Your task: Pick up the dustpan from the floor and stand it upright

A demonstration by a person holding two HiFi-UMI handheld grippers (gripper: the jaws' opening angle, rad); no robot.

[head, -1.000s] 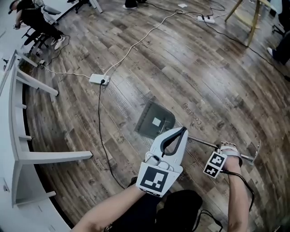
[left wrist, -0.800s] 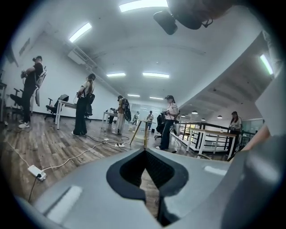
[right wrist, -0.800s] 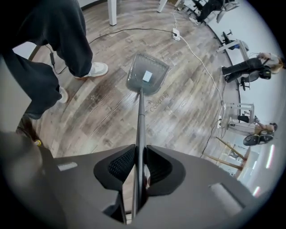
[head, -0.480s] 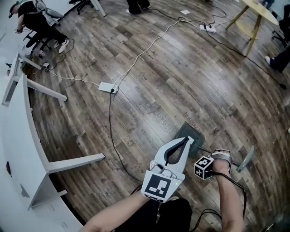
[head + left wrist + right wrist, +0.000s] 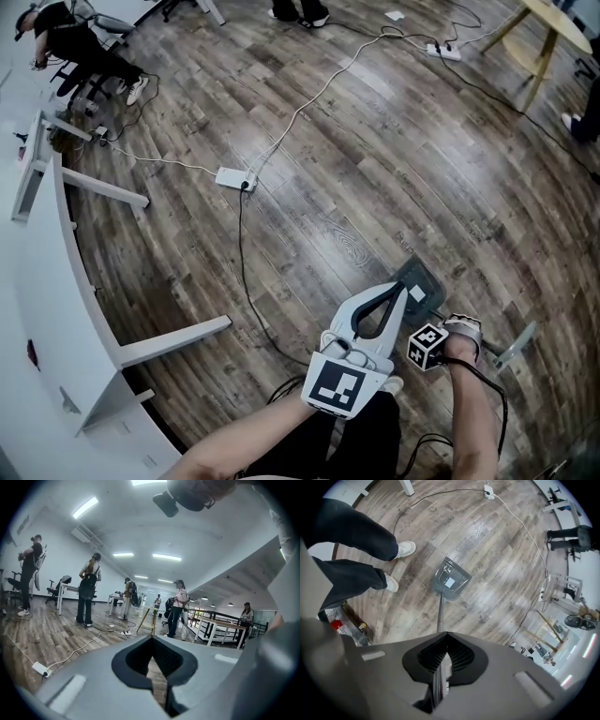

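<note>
The dustpan is a dark grey pan [image 5: 450, 579] with a pale label, on a long thin metal handle [image 5: 439, 613]. In the right gripper view I look down the handle to the pan low at the wooden floor; I cannot tell whether it touches. My right gripper [image 5: 446, 634] is shut on the handle's upper part. In the head view the pan [image 5: 420, 284] sits beyond my right gripper's marker cube [image 5: 427, 345], and the handle's end [image 5: 517, 344] sticks out to the right. My left gripper [image 5: 400, 290] hovers beside the pan, shut and holding nothing, its jaws [image 5: 152, 638] aimed across the room.
A white power strip [image 5: 234, 178] with white and black cables [image 5: 241, 267] lies on the floor to the left. White table legs [image 5: 173, 337] stand at the left. My shoes [image 5: 405, 549] and some bottles [image 5: 349, 630] are near the pan. Several people [image 5: 88, 588] stand far off.
The handle has tilted up in my right gripper. The pan now looks shorter and sits closer to both grippers. The left gripper stays shut beside it.
</note>
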